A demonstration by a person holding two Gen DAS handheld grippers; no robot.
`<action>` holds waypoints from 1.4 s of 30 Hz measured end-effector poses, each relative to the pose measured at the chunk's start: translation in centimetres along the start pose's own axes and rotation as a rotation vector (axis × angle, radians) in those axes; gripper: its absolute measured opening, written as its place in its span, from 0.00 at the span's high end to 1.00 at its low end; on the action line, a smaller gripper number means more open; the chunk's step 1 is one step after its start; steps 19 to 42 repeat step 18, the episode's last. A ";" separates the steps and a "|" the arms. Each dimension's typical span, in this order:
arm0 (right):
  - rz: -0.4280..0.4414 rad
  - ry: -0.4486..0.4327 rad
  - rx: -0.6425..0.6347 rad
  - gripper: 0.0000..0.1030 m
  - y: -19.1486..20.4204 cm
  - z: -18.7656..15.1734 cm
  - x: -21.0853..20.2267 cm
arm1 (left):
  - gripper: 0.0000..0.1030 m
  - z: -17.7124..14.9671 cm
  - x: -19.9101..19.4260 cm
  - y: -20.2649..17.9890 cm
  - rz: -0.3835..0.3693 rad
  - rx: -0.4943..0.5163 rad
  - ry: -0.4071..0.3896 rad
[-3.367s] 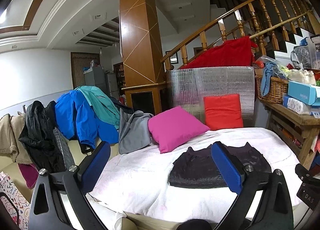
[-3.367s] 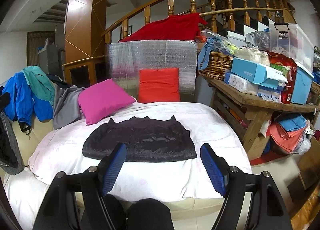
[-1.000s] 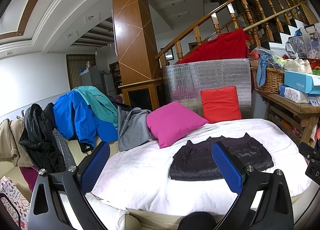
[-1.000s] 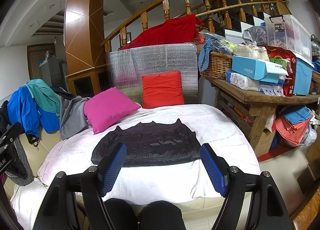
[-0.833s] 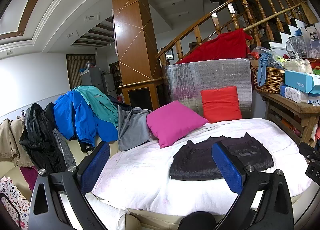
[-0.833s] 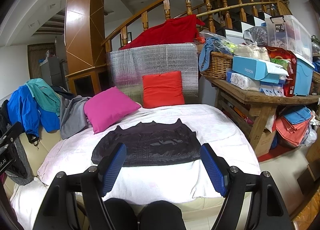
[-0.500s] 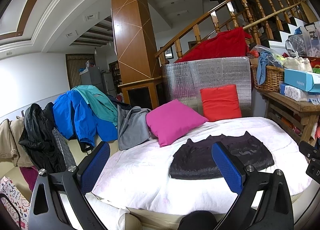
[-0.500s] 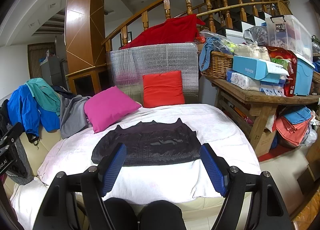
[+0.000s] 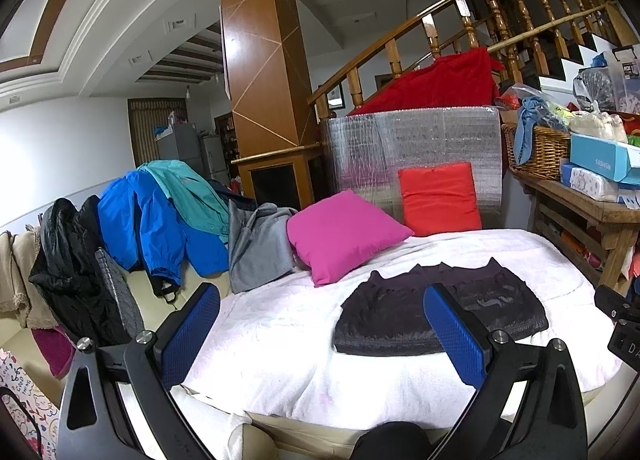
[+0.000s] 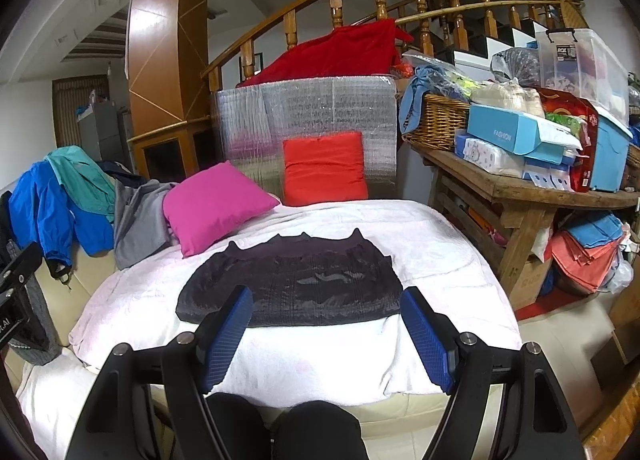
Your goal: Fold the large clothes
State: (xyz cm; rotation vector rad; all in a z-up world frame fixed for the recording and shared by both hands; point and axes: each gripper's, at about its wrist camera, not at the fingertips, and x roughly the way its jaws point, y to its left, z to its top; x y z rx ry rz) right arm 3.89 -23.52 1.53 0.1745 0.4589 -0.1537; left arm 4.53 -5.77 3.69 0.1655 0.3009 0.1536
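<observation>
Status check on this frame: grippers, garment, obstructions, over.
Left gripper and right gripper open, empty. Dark garment lies folded on white cover, untouched. Pink cushion beside it, apart.

Garment on the bed, pillows behind

The garment (image 10: 296, 280) lies flat on the bed (image 10: 440, 244); two pillows (image 10: 216, 206) stand behind it, a tabletop (image 10: 520, 188) to the right, jackets (image 10: 60, 200) left.

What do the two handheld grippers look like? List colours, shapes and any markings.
The left gripper and the right gripper look alike: two black, angular finger arms with cut-out slots and silver round bolts at the joints. Each finger ends in a flat blue pad with a fine grid texture. No cables or sleeves show. Part of a white marking appears on the black body at one picture's edge; it is unreadable.
</observation>
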 end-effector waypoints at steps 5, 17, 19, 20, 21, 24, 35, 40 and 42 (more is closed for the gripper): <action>-0.003 0.031 -0.017 0.23 0.4 0.2 1.8 | 0.01 -0.2 1.6 -0.3 0.001 0.001 0.034; -0.016 0.093 -0.022 0.23 0.7 1.7 7.1 | 0.01 0.1 6.7 -1.0 -0.032 -0.020 0.080; -0.021 0.101 -0.023 0.23 0.5 1.9 8.0 | 0.01 0.1 7.7 -0.9 -0.049 -0.030 0.100; -0.021 0.101 -0.023 0.23 0.5 1.9 8.0 | 0.01 0.1 7.7 -0.9 -0.049 -0.030 0.100; -0.021 0.101 -0.023 0.23 0.5 1.9 8.0 | 0.01 0.1 7.7 -0.9 -0.049 -0.030 0.100; -0.021 0.101 -0.023 0.23 0.5 1.9 8.0 | 0.01 0.1 7.7 -0.9 -0.049 -0.030 0.100; -0.021 0.101 -0.023 0.23 0.5 1.9 8.0 | 0.01 0.1 7.7 -0.9 -0.049 -0.030 0.100; -0.021 0.101 -0.023 0.23 0.5 1.9 8.0 | 0.01 0.1 7.7 -0.9 -0.049 -0.030 0.100; -0.021 0.101 -0.023 0.23 0.5 1.9 8.0 | 0.01 0.1 7.7 -0.9 -0.049 -0.030 0.100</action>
